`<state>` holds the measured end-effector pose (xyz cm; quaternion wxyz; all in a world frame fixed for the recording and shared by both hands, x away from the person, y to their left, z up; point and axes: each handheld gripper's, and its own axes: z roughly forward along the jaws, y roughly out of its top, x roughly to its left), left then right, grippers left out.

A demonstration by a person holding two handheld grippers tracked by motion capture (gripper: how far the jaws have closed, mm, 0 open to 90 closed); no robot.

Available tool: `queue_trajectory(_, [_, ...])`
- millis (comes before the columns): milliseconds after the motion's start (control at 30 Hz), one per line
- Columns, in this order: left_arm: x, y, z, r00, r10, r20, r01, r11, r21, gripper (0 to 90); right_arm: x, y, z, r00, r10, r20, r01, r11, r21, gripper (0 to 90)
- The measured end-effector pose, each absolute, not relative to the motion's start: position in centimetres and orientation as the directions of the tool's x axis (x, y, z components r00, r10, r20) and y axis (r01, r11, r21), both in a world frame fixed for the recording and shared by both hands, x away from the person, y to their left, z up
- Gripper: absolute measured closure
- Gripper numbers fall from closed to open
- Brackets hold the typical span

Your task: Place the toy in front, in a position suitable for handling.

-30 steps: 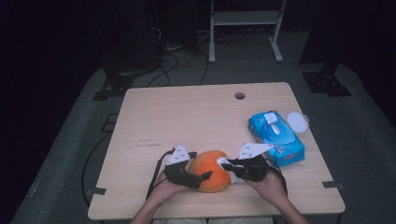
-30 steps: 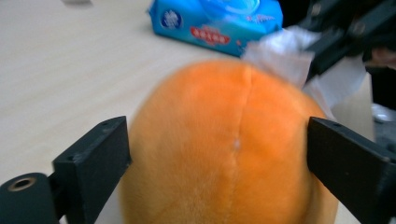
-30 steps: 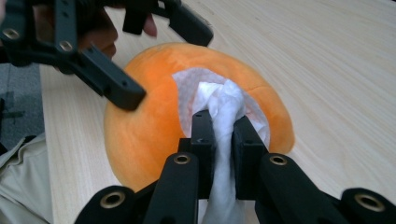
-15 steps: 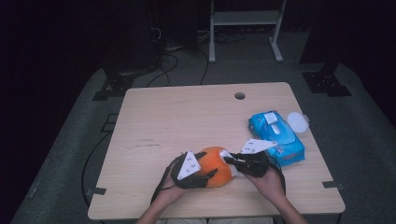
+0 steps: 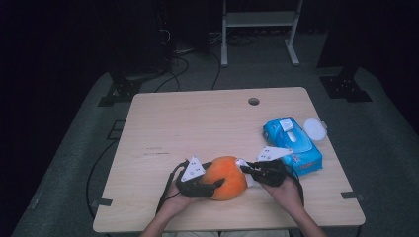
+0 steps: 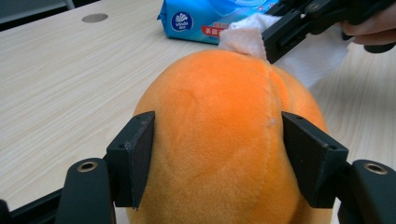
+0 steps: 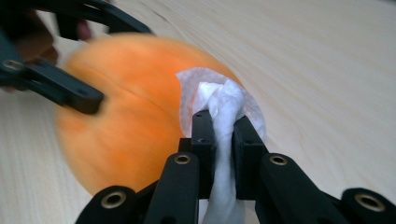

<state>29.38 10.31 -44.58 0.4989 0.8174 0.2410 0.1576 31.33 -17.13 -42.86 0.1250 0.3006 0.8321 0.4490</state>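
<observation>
An orange plush ball (image 5: 226, 177) rests near the table's front edge. My left gripper (image 5: 211, 186) is shut on it, its jaws pressing the ball's two sides (image 6: 215, 154). My right gripper (image 5: 245, 170) comes in from the right, shut on a white wipe (image 7: 223, 116). The wipe (image 6: 245, 39) touches the ball's (image 7: 126, 116) upper right side. A hand holds each gripper from below in the high view.
A blue pack of wipes (image 5: 292, 144) lies right of the ball, close behind my right gripper, with a white round lid (image 5: 314, 129) beside it. The wooden table (image 5: 197, 123) has a cable hole (image 5: 253, 101) near its far edge. Cables trail off the front edge.
My left gripper turned and moved up around the ball's left side. The right gripper with the wipe stayed against the ball's right side, shifting slightly.
</observation>
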Motion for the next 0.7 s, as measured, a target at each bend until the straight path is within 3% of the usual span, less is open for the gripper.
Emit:
queue_trajectory(133, [29.4,10.3,-44.8,0.834,0.552,0.014,0.235,-0.379,0.895,30.7,30.7,-17.3,-41.7,-0.804,0.587,0.095,0.363,0.359,0.860,81.0])
queue_trajectory(233, [29.3,10.2,-44.7,0.832,0.554,0.021,0.233,-0.383,0.894,30.7,29.8,-15.6,-41.0,-0.836,0.549,0.028,0.295,0.404,0.866,81.0])
queue_trajectory(367, [29.0,9.7,-44.8,0.832,0.552,0.054,0.209,-0.402,0.892,30.7,31.7,-17.2,-43.5,-0.789,0.604,0.112,0.415,0.390,0.822,81.0])
queue_trajectory(467, [29.1,9.7,-44.9,0.835,0.547,0.054,0.202,-0.396,0.896,30.9,30.6,-17.2,-41.7,-0.803,0.589,0.093,0.367,0.365,0.856,81.0])
queue_trajectory(533, [29.1,9.8,-44.9,0.839,0.542,0.054,0.201,-0.399,0.895,31.6,30.0,-16.1,-41.1,-0.825,0.564,0.030,0.308,0.406,0.861,81.0])
queue_trajectory(700, [29.1,10.3,-44.9,0.841,0.537,0.062,0.199,-0.414,0.888,32.8,32.1,-17.7,-43.8,-0.764,0.637,0.104,0.440,0.397,0.806,81.1])
